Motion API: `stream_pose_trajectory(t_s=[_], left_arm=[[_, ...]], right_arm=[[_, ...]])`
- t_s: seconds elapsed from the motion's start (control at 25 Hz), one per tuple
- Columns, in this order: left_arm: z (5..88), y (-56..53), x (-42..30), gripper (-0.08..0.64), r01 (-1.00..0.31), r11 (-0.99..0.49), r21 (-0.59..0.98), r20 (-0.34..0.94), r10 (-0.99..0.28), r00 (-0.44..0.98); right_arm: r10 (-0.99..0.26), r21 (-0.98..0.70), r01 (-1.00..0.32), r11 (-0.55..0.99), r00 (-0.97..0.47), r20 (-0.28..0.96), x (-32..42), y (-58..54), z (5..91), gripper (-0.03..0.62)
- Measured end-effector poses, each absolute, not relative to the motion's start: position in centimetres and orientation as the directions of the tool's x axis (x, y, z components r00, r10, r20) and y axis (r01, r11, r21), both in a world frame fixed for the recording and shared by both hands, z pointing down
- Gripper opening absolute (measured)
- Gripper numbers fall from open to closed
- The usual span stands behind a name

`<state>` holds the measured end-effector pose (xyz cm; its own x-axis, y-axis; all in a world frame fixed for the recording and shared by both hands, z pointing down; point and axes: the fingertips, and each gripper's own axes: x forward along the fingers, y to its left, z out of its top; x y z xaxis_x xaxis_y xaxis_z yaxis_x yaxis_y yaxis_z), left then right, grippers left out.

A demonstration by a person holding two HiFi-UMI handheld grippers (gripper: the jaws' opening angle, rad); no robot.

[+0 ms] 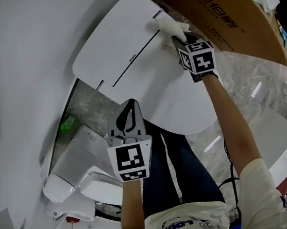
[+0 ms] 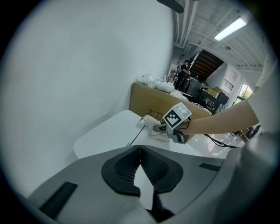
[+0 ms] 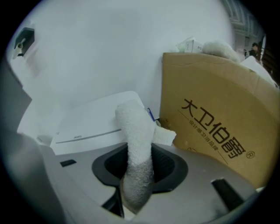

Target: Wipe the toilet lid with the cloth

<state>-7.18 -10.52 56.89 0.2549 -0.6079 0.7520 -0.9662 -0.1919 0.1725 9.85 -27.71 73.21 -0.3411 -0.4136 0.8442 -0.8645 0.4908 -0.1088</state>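
Our right gripper [image 1: 177, 41] has its fingers [image 3: 168, 168] clamped on the cloth [image 3: 135, 131], a soft, light terry roll that flops just past the tips. We judge it will slump unless gripped mid-roll and pressed flat. Under those fingers lies the toilet lid [image 1: 166, 88], smooth and hard. Our left gripper [image 1: 131, 107], fingers together and empty, hovers well behind.

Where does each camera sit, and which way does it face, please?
Head view: on the person's head, looking down at the toilet lid; both forearms, left gripper and right gripper show.
Left gripper view: on the left gripper, along its shut, empty jaws toward the cardboard box; right forearm shows.
Right gripper view: on the right gripper, facing wall and box; jaws clamp the cloth.
Shared: all three show the cloth.
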Motion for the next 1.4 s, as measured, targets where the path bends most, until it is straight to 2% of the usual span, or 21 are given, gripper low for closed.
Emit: stream_pose_trajectory(t_s=[1.4], left_arm=[[54.4,-6.4,1.2,0.005,-0.918,-0.36,0.165,0.724,-0.588,0.361]], right_arm=[[-0.42,-0.1,-0.953,0.288,-0.219,0.881,25.9,-10.6,73.6,0.123]])
